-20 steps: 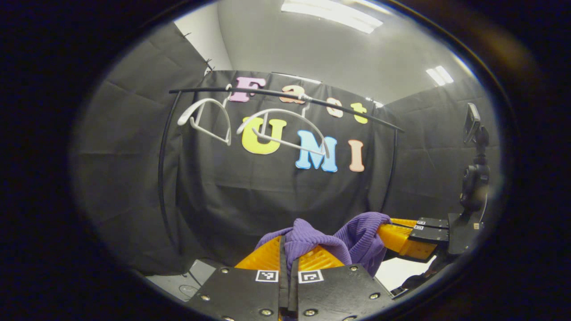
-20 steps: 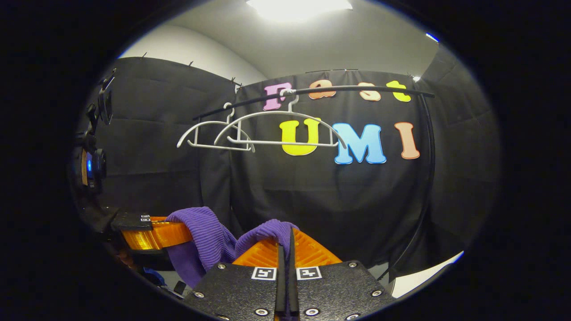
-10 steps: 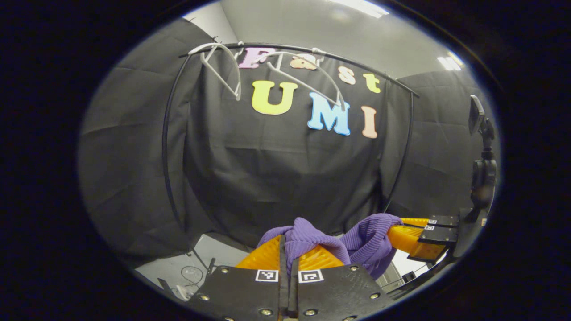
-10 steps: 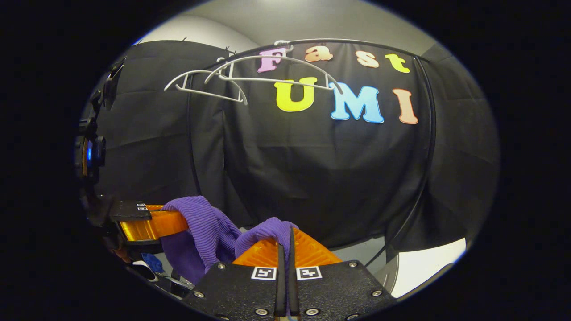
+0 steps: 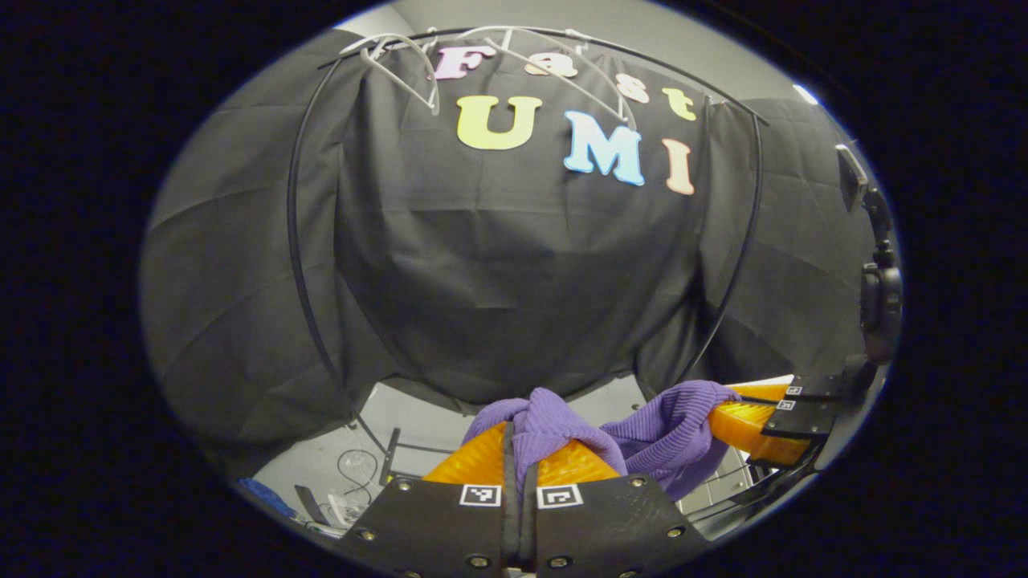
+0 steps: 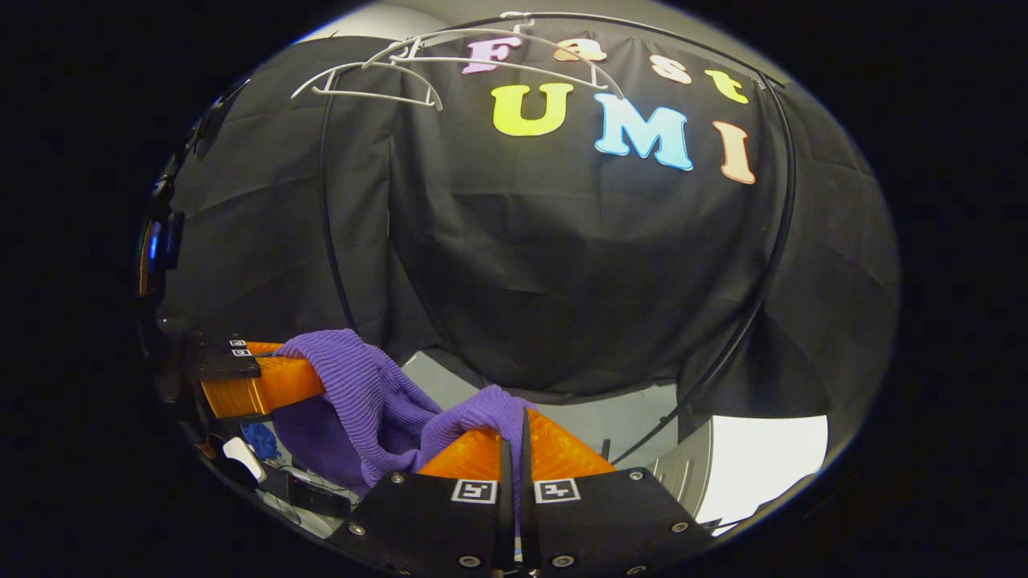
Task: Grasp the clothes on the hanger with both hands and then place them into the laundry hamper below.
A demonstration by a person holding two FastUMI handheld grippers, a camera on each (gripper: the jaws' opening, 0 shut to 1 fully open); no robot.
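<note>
Left gripper view: the left tongs (image 5: 518, 449), with orange fingers (image 5: 474, 464) under black plates, are clenched on a bunched fold of the purple knit garment (image 5: 554, 425); cloth rises between the fingertips and spills over the right-hand finger. The garment stretches across to the right tongs (image 5: 727, 401), seen at the lower right of this view, where a second fold wraps over the tip of its orange fingers. Between the two grips the knit sags in a short loop.

Right gripper view: the right tongs (image 6: 514, 437) are likewise closed on the garment (image 6: 369, 393), a purple fold pinched at the tips of the orange fingers (image 6: 466, 457). The cloth runs leftward and upward to the left tongs (image 6: 301, 373), lying over the end of those fingers, with a darker hanging part below.

Setting: a thin black clothes rail (image 5: 295, 241) arches before the black cloth wall. Two white hangers (image 6: 377, 76) hang bare from its top bar, side by side, well above the garment; they appear at the top of the left gripper view also (image 5: 401, 60). Pale floor (image 5: 418, 417) shows beneath the cloth wall, with small items lying on it that are too small to identify. A white-sided object (image 6: 763, 466) stands at the lower right of the right gripper view; its nature cannot be told.
</note>
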